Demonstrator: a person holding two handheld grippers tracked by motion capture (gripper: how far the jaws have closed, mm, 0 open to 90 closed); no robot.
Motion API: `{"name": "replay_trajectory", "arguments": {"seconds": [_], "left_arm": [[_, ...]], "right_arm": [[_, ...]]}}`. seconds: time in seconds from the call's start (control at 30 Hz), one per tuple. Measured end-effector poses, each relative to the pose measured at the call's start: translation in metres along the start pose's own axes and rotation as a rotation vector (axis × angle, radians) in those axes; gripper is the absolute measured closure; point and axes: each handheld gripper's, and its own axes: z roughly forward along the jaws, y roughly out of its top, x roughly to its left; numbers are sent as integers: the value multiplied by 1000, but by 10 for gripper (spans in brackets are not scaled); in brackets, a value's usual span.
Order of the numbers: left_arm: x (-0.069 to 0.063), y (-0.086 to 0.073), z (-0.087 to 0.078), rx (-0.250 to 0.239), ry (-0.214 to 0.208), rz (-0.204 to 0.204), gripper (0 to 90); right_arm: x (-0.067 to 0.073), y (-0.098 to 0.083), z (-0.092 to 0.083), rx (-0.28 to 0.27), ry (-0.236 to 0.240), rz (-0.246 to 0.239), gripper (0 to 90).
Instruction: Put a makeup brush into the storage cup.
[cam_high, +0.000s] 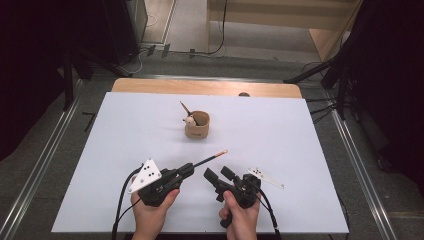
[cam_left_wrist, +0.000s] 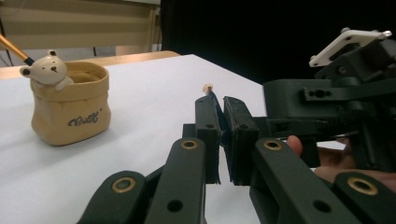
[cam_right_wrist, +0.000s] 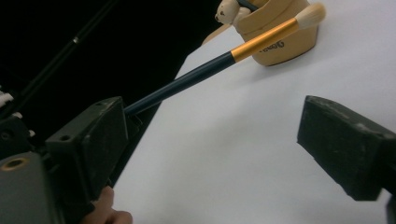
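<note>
Open table (cam_high: 125, 150) is lying left and right; only the bear-faced cup (cam_high: 197, 126) is standing far centre.

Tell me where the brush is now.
In the high view the brush is clamped in the left hand-held gripper, its tip pointing toward the bear cup.

Setting: a recording lab or studio, not a home. A white rectangular sheet (cam_high: 280, 200) covers a light wooden table (cam_high: 205, 87), staged bare apart from a few props. Black curtains (cam_high: 30, 60) hang on both sides. Dark metal stand legs (cam_high: 320, 72) rest on the grey carpeted floor (cam_high: 45, 165), with black cables (cam_high: 220, 35) trailing across it. Silver floor rails (cam_high: 360, 170) run along either side of the table. Pale wooden panelling (cam_high: 300, 15) at the far end.
</note>
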Motion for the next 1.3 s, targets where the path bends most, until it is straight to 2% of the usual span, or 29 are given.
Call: {"name": "replay_trajectory", "arguments": {"seconds": [0.17, 0.23, 0.3, 0.4, 0.53, 0.83, 1.13, 1.3], "left_arm": [[-2, -1, 1, -8, -10, 2, 861], [-3, -2, 1, -7, -12, 8, 861], [-5, -2, 2, -6, -19, 11, 861], [-7, -3, 4, -8, -24, 17, 861], [-8, -4, 4, -7, -32, 23, 861], [-13, -6, 7, -3, -45, 34, 861], [-17, -8, 10, 3, -58, 43, 861], [-18, -8, 10, 8, -60, 49, 861]], "right_arm": [[-7, 3, 0, -27, 31, 99, 168], [-10, 4, -1, -38, 40, 120, 210], [-11, 5, -2, -54, 57, 125, 263], [-12, 7, -2, -58, 73, 137, 269], [-16, 10, -1, -52, 75, 179, 300], [-23, 15, -2, -69, 90, 222, 375], [-30, 15, 0, -47, 142, 294, 534], [-33, 14, 0, -37, 148, 312, 630]]}}
